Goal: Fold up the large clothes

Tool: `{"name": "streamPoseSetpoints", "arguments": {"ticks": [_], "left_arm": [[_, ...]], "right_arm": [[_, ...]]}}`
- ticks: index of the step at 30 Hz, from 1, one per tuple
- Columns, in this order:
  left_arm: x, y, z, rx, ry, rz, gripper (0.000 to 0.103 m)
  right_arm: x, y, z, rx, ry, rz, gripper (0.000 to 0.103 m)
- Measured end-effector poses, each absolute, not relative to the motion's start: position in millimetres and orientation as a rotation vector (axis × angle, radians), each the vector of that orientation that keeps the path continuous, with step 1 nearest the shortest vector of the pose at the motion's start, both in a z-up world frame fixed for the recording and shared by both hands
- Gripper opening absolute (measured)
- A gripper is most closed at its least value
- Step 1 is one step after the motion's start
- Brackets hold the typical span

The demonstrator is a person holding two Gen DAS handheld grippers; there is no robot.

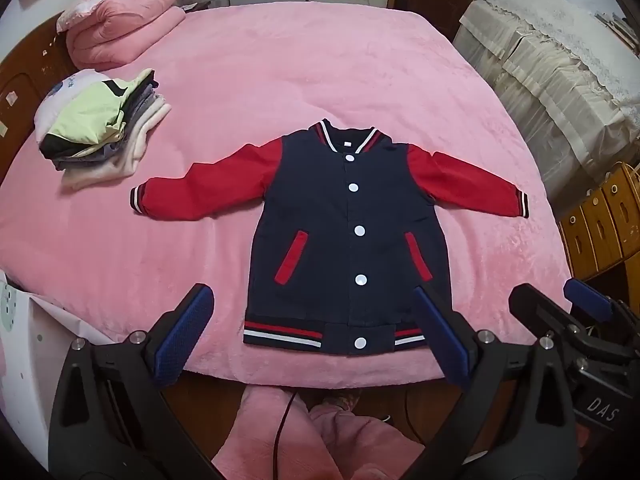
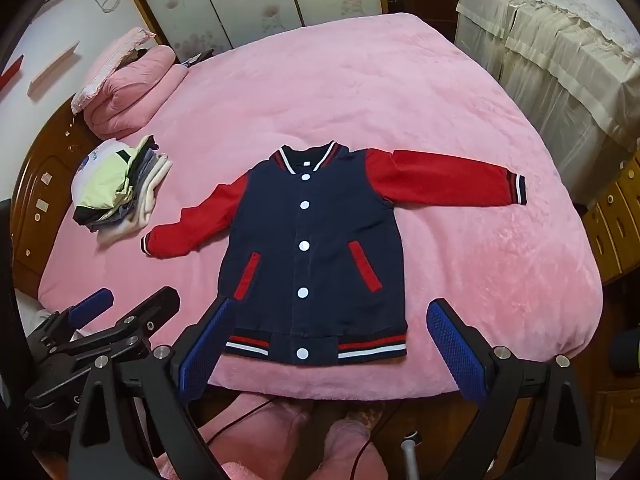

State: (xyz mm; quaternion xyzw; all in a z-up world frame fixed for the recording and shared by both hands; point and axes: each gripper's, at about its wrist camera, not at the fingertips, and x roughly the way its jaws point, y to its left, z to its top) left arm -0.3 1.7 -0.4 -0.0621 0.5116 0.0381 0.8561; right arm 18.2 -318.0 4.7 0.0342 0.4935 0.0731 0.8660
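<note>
A navy varsity jacket (image 1: 312, 208) (image 2: 332, 216) with red sleeves and white snaps lies flat and buttoned on the pink bed (image 1: 320, 60) (image 2: 360, 80). Its sleeves are spread out and its striped hem is toward me. My left gripper (image 1: 312, 296) (image 2: 132, 296) hovers open over the hem's left part, holding nothing. My right gripper (image 2: 332, 306) (image 1: 556, 296) hangs open above the hem's right part, and its blue pads touch no cloth. Both point steeply down from the bed's near edge.
A stack of folded clothes (image 1: 100, 132) (image 2: 120, 188) sits on the bed's left, beyond the left sleeve. A folded pink quilt (image 1: 124, 32) (image 2: 128, 88) lies by the headboard. Covered furniture (image 1: 552, 80) and wooden drawers (image 1: 600, 220) stand right. A person's pink-clad legs (image 1: 300, 432) show below.
</note>
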Motion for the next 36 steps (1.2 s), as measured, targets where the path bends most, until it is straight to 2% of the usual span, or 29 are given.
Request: {"name": "streamPoseSetpoints", "arguments": {"ticks": [36], "left_arm": [[4,-3,9,-0.075,1.034,0.126,0.098]], "right_arm": [[26,-319,5,0.031,1.033,0.137,0.098]]}}
